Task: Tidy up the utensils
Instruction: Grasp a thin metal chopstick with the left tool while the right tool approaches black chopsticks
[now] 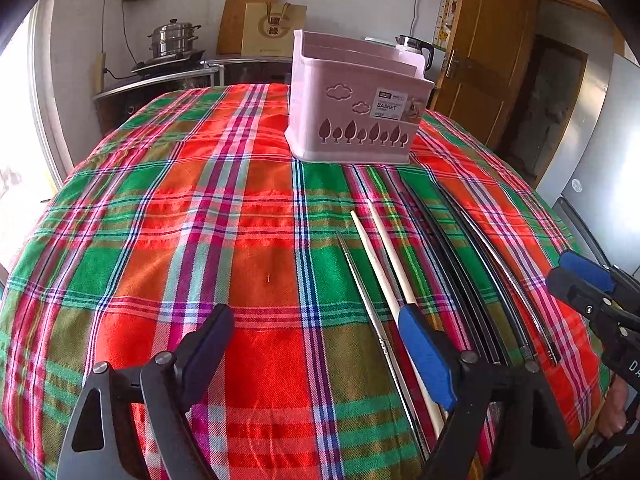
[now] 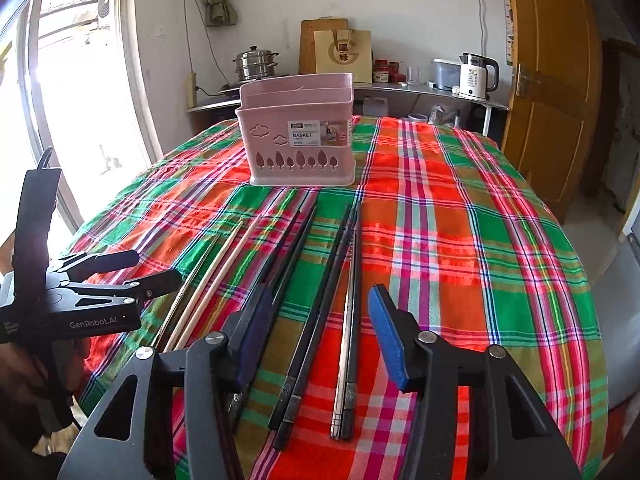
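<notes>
A pink utensil basket (image 1: 354,100) stands upright on the plaid tablecloth (image 1: 240,208); it also shows in the right wrist view (image 2: 298,136). Several chopsticks lie in front of it: a wooden pair (image 1: 384,264), a thin metal one (image 1: 362,284) and black pairs (image 1: 452,264). In the right wrist view the black chopsticks (image 2: 316,296) and a silver pair (image 2: 347,340) lie between the open fingers of my right gripper (image 2: 320,336). My left gripper (image 1: 316,356) is open and empty above the cloth, its right finger (image 1: 426,356) over the wooden pair. It also shows in the right wrist view (image 2: 132,268).
The tablecloth (image 2: 460,240) covers a round table. Behind it a counter holds a steel steamer pot (image 2: 256,65), a paper bag (image 2: 344,56) and a white kettle (image 2: 476,76). A wooden door (image 2: 552,80) stands at the right, a window at the left.
</notes>
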Demonstrator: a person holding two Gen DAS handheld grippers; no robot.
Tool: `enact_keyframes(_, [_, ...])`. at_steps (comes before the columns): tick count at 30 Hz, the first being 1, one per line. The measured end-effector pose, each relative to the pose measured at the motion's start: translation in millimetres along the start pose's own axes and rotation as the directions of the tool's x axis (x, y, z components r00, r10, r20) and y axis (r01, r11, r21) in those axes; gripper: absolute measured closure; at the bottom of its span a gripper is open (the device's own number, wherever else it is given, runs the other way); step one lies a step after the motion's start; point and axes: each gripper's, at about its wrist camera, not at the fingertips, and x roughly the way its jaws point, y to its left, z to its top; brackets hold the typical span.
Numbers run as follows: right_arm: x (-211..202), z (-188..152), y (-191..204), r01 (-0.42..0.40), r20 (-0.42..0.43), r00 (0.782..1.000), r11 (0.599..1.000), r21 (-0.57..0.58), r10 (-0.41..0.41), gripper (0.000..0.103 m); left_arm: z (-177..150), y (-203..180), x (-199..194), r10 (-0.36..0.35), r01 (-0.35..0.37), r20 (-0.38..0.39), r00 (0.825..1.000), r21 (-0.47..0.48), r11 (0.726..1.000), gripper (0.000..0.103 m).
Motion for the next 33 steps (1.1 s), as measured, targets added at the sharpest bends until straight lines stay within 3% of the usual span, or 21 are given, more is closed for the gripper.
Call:
enact_keyframes(4, [14,6,0,-0.014,-0.030,0.999,1.000,0.007,0.014,0.069,12,-5,7,-0.040,0.040,-0.021,0.999,-0.008,0.999,0.027])
enact_keyframes(9, [31,15,-7,-0.009,-0.059,0.998,1.000,0.017,0.010,0.077,30,-14,19,-0.080,0.082,-0.048,0.996,0.026,0.996,0.046])
enact_keyframes(15, [49,21,-25,0.002,-0.101,0.995,0.998,0.067,0.005,0.083,45,-25,28,-0.105,0.109,-0.068,0.992,0.069,0.992,0.052])
enact_keyframes(20, [54,22,-35,0.011,-0.120,0.993,0.996,0.088,-0.001,0.087,46,-26,36,-0.103,0.109,-0.089,0.991,0.071,0.991,0.060])
enact_keyframes(33, [63,34,-8,-0.083,-0.119,0.989,0.995,0.050,0.089,0.090,41,-1,39,-0.046,0.046,-0.102,0.994,-0.007,0.999,0.076])
